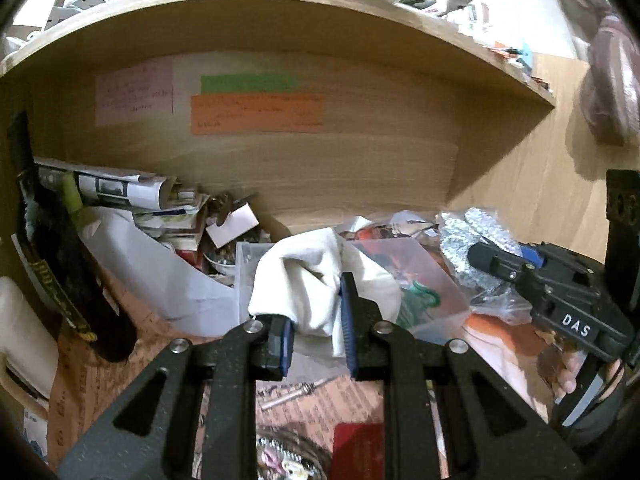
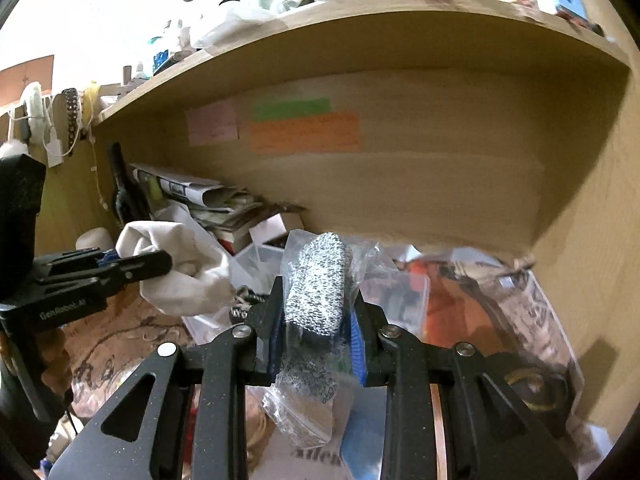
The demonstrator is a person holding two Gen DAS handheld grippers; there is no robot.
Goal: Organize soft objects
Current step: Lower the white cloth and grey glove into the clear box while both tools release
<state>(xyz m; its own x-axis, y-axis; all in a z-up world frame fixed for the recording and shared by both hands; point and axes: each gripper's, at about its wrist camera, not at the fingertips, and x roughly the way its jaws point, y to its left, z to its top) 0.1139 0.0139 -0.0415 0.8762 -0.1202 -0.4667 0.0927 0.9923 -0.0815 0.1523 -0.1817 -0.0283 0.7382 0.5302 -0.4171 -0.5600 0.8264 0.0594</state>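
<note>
At the left end of the worktop I see a dark brush (image 1: pixel 60 280) leaning by a heap of rolled papers (image 1: pixel 132 192). My left gripper (image 1: pixel 316 332) has its jaws closed most of the way on a white cloth (image 1: pixel 316 280), bunched and held above a clear plastic box (image 1: pixel 248 268) near the middle of the worktop. The cloth looks light and limp; it droops to either side, so I judge a pinch across the thick fold holds best. To the right, my right gripper (image 2: pixel 316 332) has its jaws clamped on a speckled grey sock (image 2: pixel 316 284) sealed in a clear bag (image 2: pixel 304 412), lifted over the clutter below the shelf (image 2: pixel 360 24). The bag looks slippery, so I would grip through it onto the sock's bulk.
</note>
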